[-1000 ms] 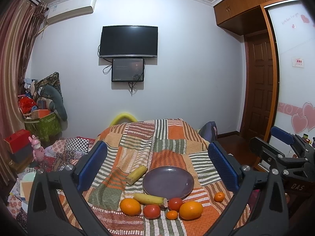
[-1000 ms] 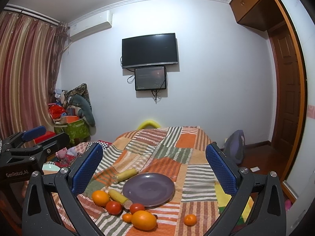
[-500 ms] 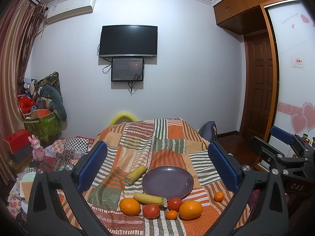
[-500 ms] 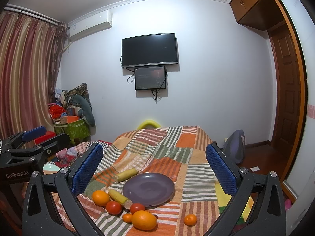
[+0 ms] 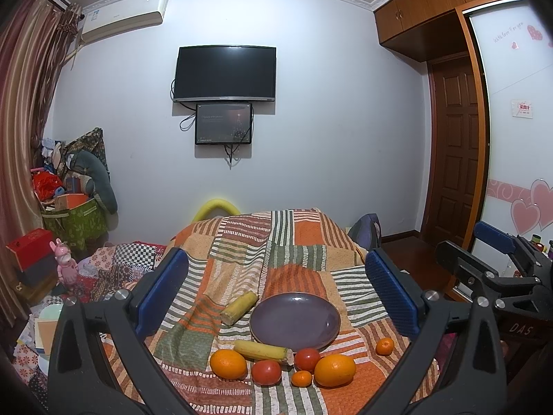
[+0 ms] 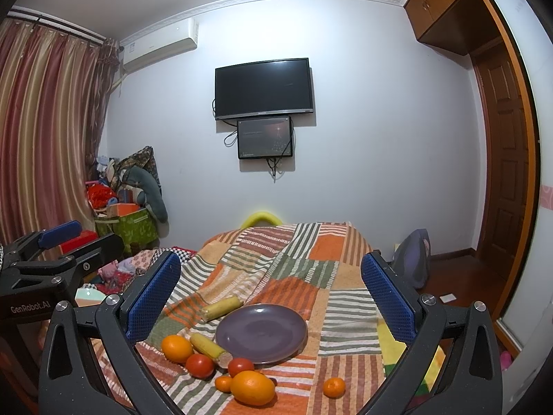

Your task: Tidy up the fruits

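Observation:
An empty purple plate [image 5: 294, 321] [image 6: 261, 332] lies on a striped patchwork cloth [image 5: 276, 259]. In front of it lie two oranges [image 5: 228, 363] [image 5: 335, 370], two tomatoes [image 5: 265, 372] [image 5: 307, 359], a small tangerine [image 5: 301, 378] and a yellow corn cob [image 5: 261, 350]. Another tangerine [image 5: 384, 346] lies apart to the right, and a second corn cob [image 5: 239, 307] lies left of the plate. My left gripper [image 5: 276, 294] is open and empty, held above the fruit. My right gripper [image 6: 269, 297] is open and empty too, and shows at the right in the left wrist view [image 5: 490, 263].
The cloth covers a raised surface reaching to the far wall, with a TV [image 5: 224, 74] above. Boxes, toys and bags [image 5: 69, 214] crowd the floor at the left. A wooden door [image 5: 456, 152] and a bag [image 6: 413, 259] are at the right.

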{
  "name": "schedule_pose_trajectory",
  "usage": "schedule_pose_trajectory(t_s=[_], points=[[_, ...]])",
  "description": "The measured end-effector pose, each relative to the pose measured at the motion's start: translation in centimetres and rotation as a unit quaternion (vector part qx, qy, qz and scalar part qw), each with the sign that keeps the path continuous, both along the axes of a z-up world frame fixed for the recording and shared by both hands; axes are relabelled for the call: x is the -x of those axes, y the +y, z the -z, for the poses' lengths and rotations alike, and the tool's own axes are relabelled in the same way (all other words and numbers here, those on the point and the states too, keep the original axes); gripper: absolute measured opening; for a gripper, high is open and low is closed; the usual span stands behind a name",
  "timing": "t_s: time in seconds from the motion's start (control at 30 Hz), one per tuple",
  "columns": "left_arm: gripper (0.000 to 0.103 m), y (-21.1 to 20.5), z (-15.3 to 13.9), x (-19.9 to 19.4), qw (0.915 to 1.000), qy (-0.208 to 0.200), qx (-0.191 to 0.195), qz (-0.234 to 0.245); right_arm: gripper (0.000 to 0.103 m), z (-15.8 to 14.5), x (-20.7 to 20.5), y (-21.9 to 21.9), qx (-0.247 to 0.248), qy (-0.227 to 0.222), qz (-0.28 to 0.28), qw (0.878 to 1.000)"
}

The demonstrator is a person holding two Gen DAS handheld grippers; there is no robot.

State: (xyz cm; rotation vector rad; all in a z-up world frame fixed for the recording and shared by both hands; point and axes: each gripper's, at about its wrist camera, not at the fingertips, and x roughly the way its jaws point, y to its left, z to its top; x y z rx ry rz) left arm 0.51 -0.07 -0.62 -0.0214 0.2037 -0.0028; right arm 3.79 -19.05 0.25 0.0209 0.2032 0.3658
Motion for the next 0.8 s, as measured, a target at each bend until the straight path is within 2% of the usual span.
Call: schedule_pose_trajectory(t_s=[0.3,0.5,0.6,0.63,0.67,0.8], points=[[0.103,0.2,0.4,-0.5,1.0000,0.006,-0.001,-0.001,0.103,0.7,-0.5,0.5,0.008,0.017,-0.008,1.000],[0.103,1.4,1.7,-2.3,0.9991,0.040,0.011,-0.005,0.103,2.0,-1.5,0.5,0.016,0.046,-0.017,0.999],[0.095,2.5,2.8,-3.3,0.9975,0.066,0.023,-0.007,0.102,3.1,-2.4,0.5,0.028,0.066,-0.016,0.997],[0.089,2.8,3.2,-3.7,0.9967,0.076,0.025,-0.009,0.102,3.3,-2.6,0.6,0.029,0.072,-0.015,0.997],[0.085,3.2,3.7,-4.2,0.9957,0.088,0.026,-0.010,0.098,3.8,-3.1,0.5,0.031,0.082,-0.015,0.996],[0.082,4.6,5.8,-5.8,0.9913,0.128,0.026,-0.016,0.084,5.5,-4.4,0.6,0.040,0.121,-0.020,0.992]])
